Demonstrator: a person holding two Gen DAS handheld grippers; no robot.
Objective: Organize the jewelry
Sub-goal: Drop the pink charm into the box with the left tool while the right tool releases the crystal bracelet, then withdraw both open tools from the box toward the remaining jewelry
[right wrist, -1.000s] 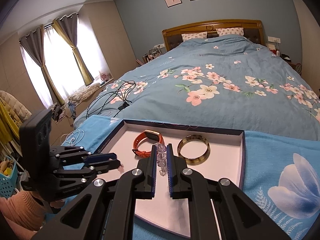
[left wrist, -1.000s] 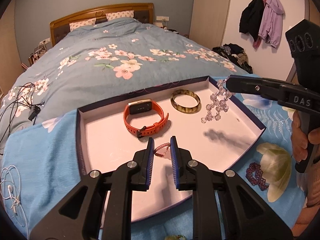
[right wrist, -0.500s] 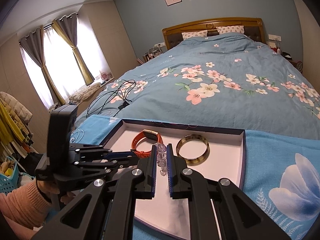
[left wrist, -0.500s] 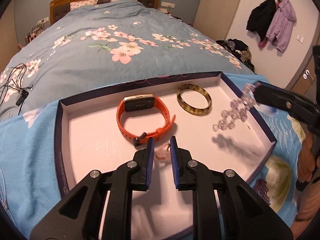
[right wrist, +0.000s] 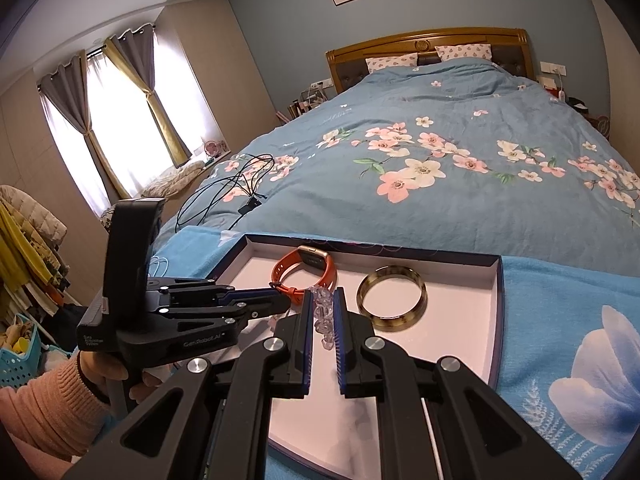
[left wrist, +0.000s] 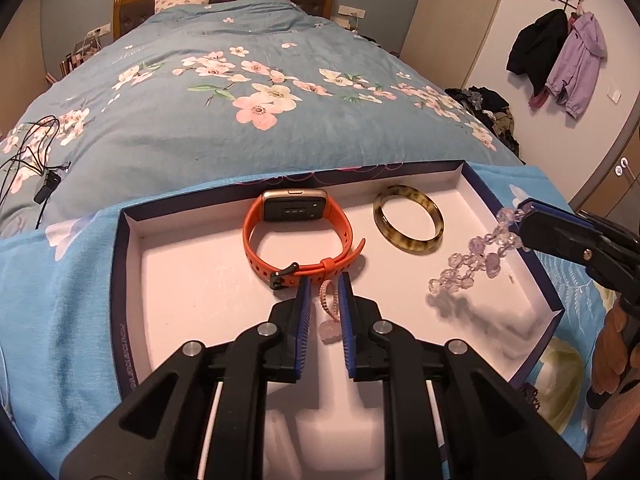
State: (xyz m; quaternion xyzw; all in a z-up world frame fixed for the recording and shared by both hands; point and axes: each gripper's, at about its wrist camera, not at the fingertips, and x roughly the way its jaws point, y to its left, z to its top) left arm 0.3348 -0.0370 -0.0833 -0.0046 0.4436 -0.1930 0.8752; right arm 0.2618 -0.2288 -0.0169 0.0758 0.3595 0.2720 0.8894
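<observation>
A shallow white tray with a dark blue rim lies on a blue floral cloth on the bed. In it lie an orange smartwatch and a tortoiseshell bangle. My left gripper is shut on a thin pink cord bracelet with a pale stone, just above the tray floor by the watch clasp. My right gripper is shut on a clear crystal bead bracelet, which hangs over the tray's right side in the left wrist view.
A dark purple beaded piece lies on the cloth outside the tray's right corner. Black cables lie on the blue floral duvet. Coats hang on the wall at right. The bed's wooden headboard is far behind.
My left gripper has moved forward and lowered toward the watch with the pink cord bracelet. The right gripper has carried the crystal beads slightly right and lower over the tray.
</observation>
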